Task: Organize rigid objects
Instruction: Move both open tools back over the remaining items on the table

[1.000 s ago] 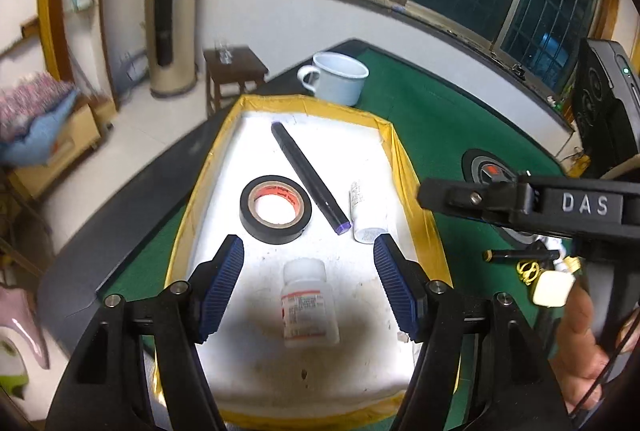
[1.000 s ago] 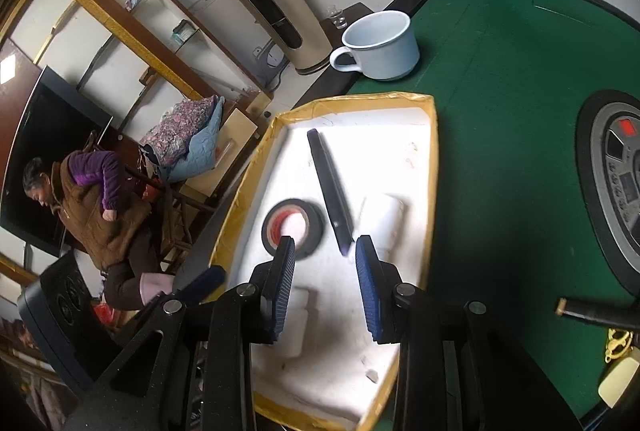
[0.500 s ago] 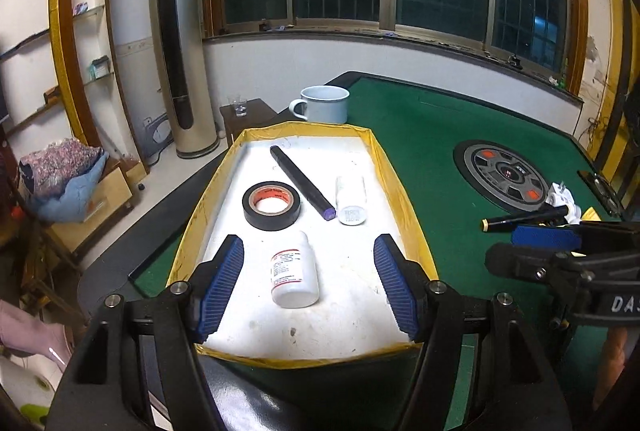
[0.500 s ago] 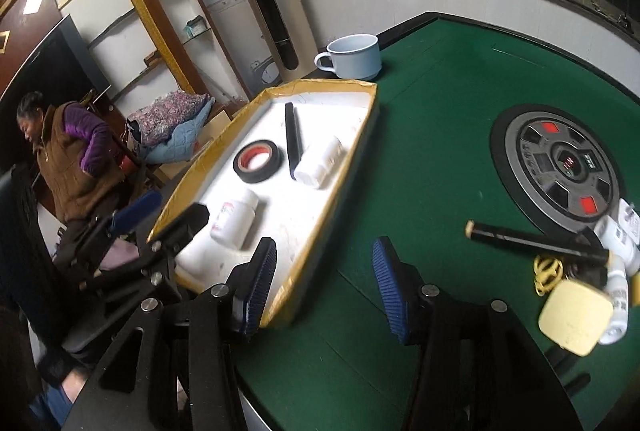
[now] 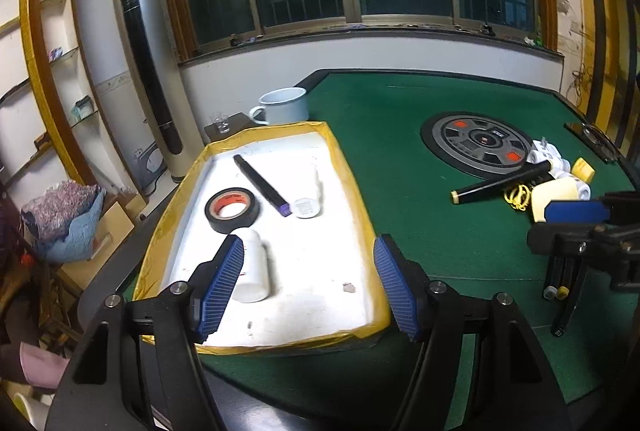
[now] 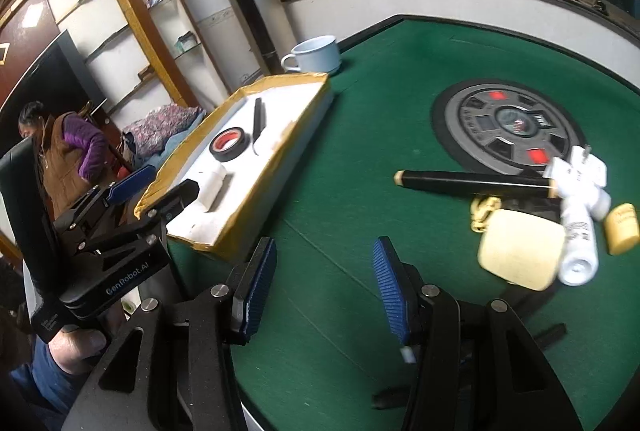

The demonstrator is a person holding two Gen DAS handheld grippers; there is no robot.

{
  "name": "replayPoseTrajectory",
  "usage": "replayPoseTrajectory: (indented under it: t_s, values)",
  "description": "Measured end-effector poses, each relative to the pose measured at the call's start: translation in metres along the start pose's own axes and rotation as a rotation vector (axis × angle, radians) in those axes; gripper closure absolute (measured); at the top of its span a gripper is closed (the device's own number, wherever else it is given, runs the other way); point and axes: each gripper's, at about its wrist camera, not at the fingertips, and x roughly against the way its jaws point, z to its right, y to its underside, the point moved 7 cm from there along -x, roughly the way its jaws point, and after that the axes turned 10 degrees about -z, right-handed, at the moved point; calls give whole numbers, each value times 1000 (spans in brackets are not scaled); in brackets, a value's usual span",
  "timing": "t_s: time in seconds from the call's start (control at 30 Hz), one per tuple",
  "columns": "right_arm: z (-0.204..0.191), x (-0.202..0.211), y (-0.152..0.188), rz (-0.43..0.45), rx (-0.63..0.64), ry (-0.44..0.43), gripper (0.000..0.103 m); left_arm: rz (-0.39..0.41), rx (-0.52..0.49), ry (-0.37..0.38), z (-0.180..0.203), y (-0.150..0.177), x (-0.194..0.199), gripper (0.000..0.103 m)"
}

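1. Tray (image 5: 356,191), white inside w/ yellow taped rim, sits on the green tabletop (image 5: 420,231) near its left edge.
2. In tray: tape roll (image 5: 232,205), black w/ red core, lying flat; black marker (image 5: 262,185) w/ purple end just right of it, lying diagonal; small white bottle (image 5: 308,199) on its side beside the marker's purple end; second white bottle (image 5: 252,267) on its side nearer the camera, just below the tape.
3. Loose pile on tabletop, well right of tray: long black pen (image 6: 472,183), pale yellow block (image 6: 518,255), white tube (image 6: 578,243), small yellow jar (image 6: 622,229), yellow cord (image 6: 484,213). All lie beside the round grey disc (image 6: 508,127).
4. Left claw (image 5: 306,289) open, nothing between pads; hangs over tray's near end, left pad in front of the nearer bottle.
5. Right claw (image 6: 324,289) open, jaws have just been opening, empty; over bare green felt between tray and pile.
6. Mug (image 5: 282,107) stands on tabletop just behind tray's far end.
7. Bkgd: tall floor-standing unit (image 5: 148,71), barred windows, person in brown vest (image 6: 66,151) at left in right-wrist view.
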Motion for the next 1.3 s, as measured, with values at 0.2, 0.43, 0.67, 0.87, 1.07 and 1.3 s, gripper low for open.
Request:
replayPoseTrajectory:
  t_s: [0.2, 0.43, 0.67, 0.87, 1.07, 1.3]
  values:
    - [22, 17, 3, 37, -28, 12, 57, -7, -73, 8, 30, 2, 0, 36]
    - [52, 34, 8, 65, -85, 23, 57, -11, -143, 12, 58, 5, 2, 36]
    - [101, 56, 16, 99, -176, 81, 57, -53, -219, 144, 91, 12, 5, 36]
    - [155, 79, 22, 148, -337, 72, 58, -134, -342, 427, 148, 28, 22, 36]
    - [177, 86, 25, 156, -440, 45, 58, -189, -422, 571, 191, 26, 30, 36]
    - [179, 89, 27, 164, -476, -16, 57, -194, -361, 475, 177, -54, -13, 37]
